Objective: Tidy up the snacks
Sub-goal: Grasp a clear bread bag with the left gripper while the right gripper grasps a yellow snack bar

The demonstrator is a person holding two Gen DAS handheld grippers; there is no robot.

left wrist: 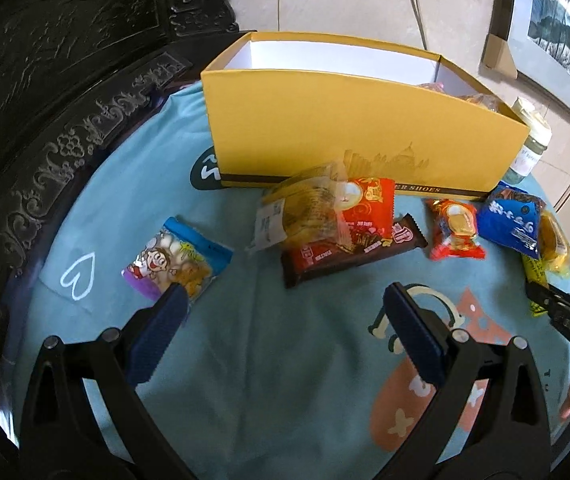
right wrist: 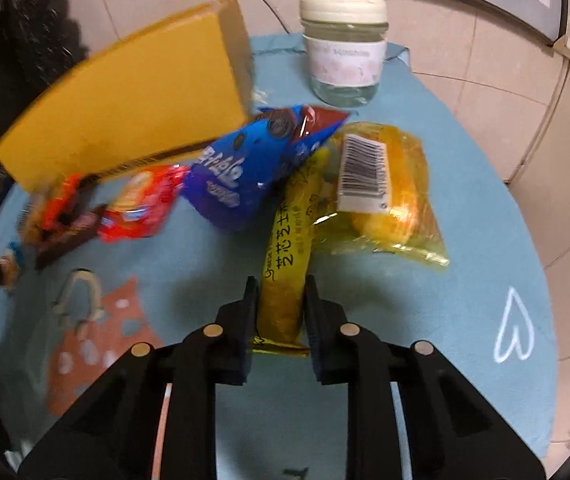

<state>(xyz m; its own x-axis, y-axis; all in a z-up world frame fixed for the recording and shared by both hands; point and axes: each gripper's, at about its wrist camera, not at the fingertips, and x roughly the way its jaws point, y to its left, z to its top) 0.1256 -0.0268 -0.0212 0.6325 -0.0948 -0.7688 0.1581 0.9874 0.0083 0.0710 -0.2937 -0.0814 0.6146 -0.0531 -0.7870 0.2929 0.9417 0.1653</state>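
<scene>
Yellow snack stick point(right wrist: 285, 280) clamped between right gripper point(right wrist: 281, 284) pads

Left gripper point(left wrist: 285, 300): black plastic frame, 2 fingers faced with blue ribbed pads point(left wrist: 157, 332), 4 silver round rivets behind them. Right gripper point(right wrist: 281, 308): matching black frame, dark textured pads point(right wrist: 241, 336), 4 brass-toned rivets behind these.

Matt yellow cardboard box point(left wrist: 365, 128); before it, glossy plastic snack wrappers point(left wrist: 349, 240) on matt blue cloth point(left wrist: 245, 360); beside it, a clear glass jar point(right wrist: 343, 60)
</scene>
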